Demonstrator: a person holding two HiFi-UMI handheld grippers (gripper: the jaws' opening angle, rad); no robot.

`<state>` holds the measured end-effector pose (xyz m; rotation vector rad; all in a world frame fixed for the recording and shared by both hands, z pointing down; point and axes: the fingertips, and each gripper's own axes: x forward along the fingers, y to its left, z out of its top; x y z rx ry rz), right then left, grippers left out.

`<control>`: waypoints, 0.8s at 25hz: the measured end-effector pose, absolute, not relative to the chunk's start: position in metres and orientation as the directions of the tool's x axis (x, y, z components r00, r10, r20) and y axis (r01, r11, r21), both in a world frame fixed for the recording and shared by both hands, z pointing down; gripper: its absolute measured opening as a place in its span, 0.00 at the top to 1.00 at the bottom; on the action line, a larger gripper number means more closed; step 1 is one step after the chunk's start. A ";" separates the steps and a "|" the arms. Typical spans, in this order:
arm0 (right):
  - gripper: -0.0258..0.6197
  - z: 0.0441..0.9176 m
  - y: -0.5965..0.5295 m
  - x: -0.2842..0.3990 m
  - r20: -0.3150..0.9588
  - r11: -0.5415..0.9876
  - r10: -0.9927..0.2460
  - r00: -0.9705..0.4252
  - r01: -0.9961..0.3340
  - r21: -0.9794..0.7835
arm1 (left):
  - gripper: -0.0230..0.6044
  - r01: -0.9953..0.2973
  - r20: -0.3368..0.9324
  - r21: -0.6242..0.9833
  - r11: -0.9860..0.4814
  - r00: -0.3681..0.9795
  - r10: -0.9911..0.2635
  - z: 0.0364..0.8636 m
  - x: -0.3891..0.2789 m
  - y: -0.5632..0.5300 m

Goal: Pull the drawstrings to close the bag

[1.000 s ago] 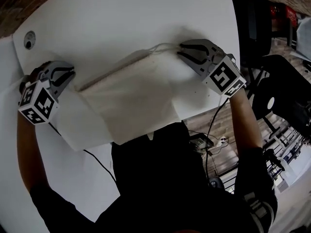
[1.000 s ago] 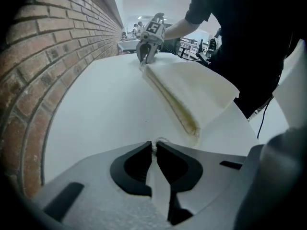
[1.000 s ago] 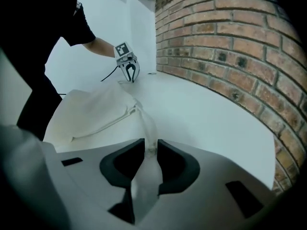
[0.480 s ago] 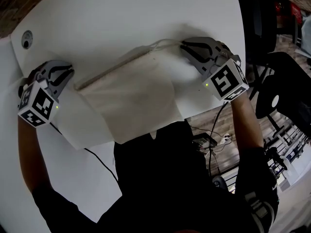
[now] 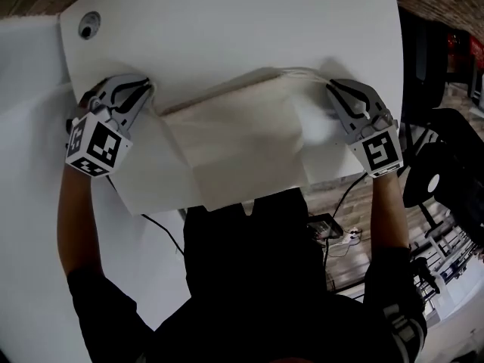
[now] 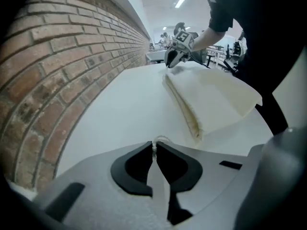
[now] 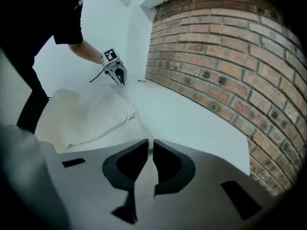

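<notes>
The bag (image 5: 234, 138) lies flat on the white table (image 5: 227, 29), its mouth not yet gathered. The right gripper (image 5: 334, 89) has just closed its jaws on the right drawstring (image 5: 306, 72), which now runs a little out from the corner. The left gripper (image 5: 148, 89) is nearly closed, pinching the left drawstring (image 6: 156, 141), so the outward pull can probably begin.
</notes>
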<state>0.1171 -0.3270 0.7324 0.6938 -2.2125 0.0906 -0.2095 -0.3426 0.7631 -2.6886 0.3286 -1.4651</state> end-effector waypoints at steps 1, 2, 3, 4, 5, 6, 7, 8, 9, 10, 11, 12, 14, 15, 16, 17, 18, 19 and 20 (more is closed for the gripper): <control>0.90 0.724 -0.331 0.121 0.707 0.833 -0.481 -0.518 -0.522 0.184 | 0.90 -0.189 0.809 -0.178 -0.966 0.530 -0.253 0.757 -0.213 -0.347; 0.90 0.715 -0.335 0.126 0.692 0.814 -0.514 -0.507 -0.541 0.209 | 0.90 -0.223 0.795 -0.201 -0.954 0.532 -0.292 0.750 -0.217 -0.350; 0.90 0.703 -0.338 0.131 0.673 0.791 -0.549 -0.496 -0.567 0.228 | 0.90 -0.256 0.781 -0.224 -0.940 0.530 -0.330 0.742 -0.221 -0.354; 0.90 0.690 -0.341 0.136 0.653 0.764 -0.583 -0.484 -0.599 0.238 | 0.90 -0.286 0.769 -0.244 -0.927 0.526 -0.364 0.732 -0.225 -0.356; 0.90 0.676 -0.344 0.140 0.635 0.738 -0.611 -0.473 -0.631 0.240 | 0.90 -0.312 0.758 -0.260 -0.914 0.520 -0.393 0.722 -0.229 -0.358; 0.90 0.662 -0.345 0.143 0.620 0.717 -0.631 -0.467 -0.656 0.235 | 0.90 -0.336 0.748 -0.273 -0.902 0.515 -0.418 0.710 -0.233 -0.358; 0.90 0.649 -0.344 0.142 0.610 0.706 -0.640 -0.466 -0.670 0.229 | 0.90 -0.359 0.737 -0.283 -0.889 0.512 -0.441 0.698 -0.237 -0.357; 0.90 0.637 -0.342 0.138 0.608 0.706 -0.641 -0.468 -0.671 0.228 | 0.90 -0.384 0.723 -0.294 -0.875 0.509 -0.467 0.685 -0.241 -0.356; 0.90 0.625 -0.339 0.134 0.606 0.710 -0.641 -0.471 -0.664 0.235 | 0.90 -0.409 0.706 -0.310 -0.858 0.506 -0.496 0.671 -0.246 -0.355; 0.90 0.611 -0.339 0.130 0.592 0.709 -0.650 -0.476 -0.661 0.246 | 0.90 -0.435 0.683 -0.329 -0.838 0.503 -0.529 0.659 -0.250 -0.357; 0.90 0.596 -0.340 0.127 0.563 0.698 -0.670 -0.485 -0.669 0.254 | 0.90 -0.459 0.659 -0.348 -0.818 0.501 -0.561 0.646 -0.254 -0.361; 0.90 0.579 -0.342 0.125 0.525 0.680 -0.695 -0.492 -0.687 0.257 | 0.90 -0.480 0.637 -0.360 -0.800 0.500 -0.587 0.633 -0.257 -0.363; 0.90 0.547 -0.341 0.128 0.461 0.642 -0.739 -0.491 -0.722 0.258 | 0.90 -0.513 0.603 -0.365 -0.777 0.506 -0.617 0.607 -0.260 -0.362; 0.90 0.532 -0.340 0.130 0.440 0.629 -0.753 -0.489 -0.732 0.264 | 0.90 -0.529 0.582 -0.360 -0.769 0.517 -0.628 0.592 -0.259 -0.361; 0.90 0.516 -0.338 0.131 0.417 0.620 -0.765 -0.491 -0.737 0.269 | 0.90 -0.546 0.552 -0.355 -0.759 0.532 -0.642 0.574 -0.258 -0.359; 0.90 0.501 -0.338 0.131 0.388 0.613 -0.775 -0.499 -0.742 0.272 | 0.90 -0.564 0.520 -0.354 -0.746 0.544 -0.658 0.555 -0.257 -0.359; 0.90 0.486 -0.337 0.130 0.355 0.606 -0.786 -0.506 -0.746 0.277 | 0.90 -0.580 0.491 -0.359 -0.731 0.549 -0.677 0.538 -0.257 -0.359; 0.90 0.470 -0.337 0.130 0.324 0.598 -0.796 -0.511 -0.749 0.286 | 0.90 -0.593 0.464 -0.369 -0.715 0.549 -0.695 0.521 -0.258 -0.359; 0.90 0.454 -0.337 0.130 0.298 0.591 -0.804 -0.515 -0.748 0.302 | 0.90 -0.606 0.438 -0.381 -0.698 0.546 -0.714 0.505 -0.258 -0.359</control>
